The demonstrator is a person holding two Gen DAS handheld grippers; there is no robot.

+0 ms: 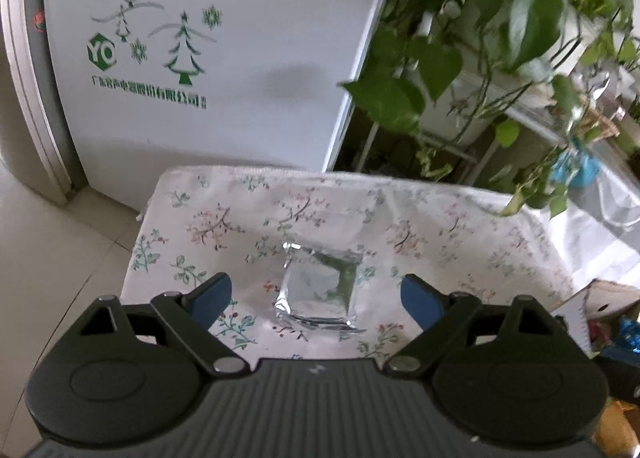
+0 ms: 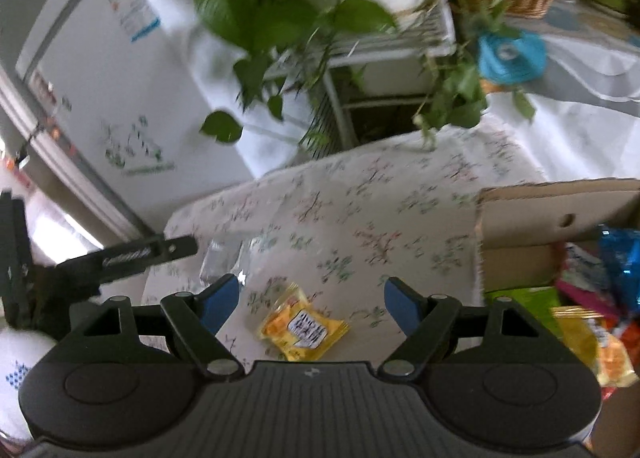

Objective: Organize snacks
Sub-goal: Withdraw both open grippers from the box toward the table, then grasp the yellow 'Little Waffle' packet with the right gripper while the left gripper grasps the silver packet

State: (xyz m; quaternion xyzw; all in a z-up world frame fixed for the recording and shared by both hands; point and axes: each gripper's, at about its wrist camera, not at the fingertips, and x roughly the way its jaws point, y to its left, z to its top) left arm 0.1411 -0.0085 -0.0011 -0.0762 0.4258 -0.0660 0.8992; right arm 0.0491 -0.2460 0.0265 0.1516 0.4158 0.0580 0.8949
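A shiny silver snack packet [image 1: 318, 290] lies flat on the floral tablecloth [image 1: 224, 226]. My left gripper [image 1: 316, 294] is open and empty just above it, fingers either side. In the right wrist view a yellow snack packet [image 2: 304, 324] lies on the same cloth [image 2: 400, 198]. My right gripper [image 2: 312, 300] is open and empty over it. The silver packet [image 2: 224, 254] shows blurred to its left. A cardboard box [image 2: 528, 226] at the right holds several colourful snack packs [image 2: 592, 298].
A white fridge [image 1: 200, 58] stands behind the table. Leafy potted plants [image 1: 480, 38] hang over the table's far right corner. The box corner [image 1: 600, 298] shows at the right. The left gripper's body [image 2: 60, 266] sits at the left edge. Tiled floor [image 1: 48, 250] lies left.
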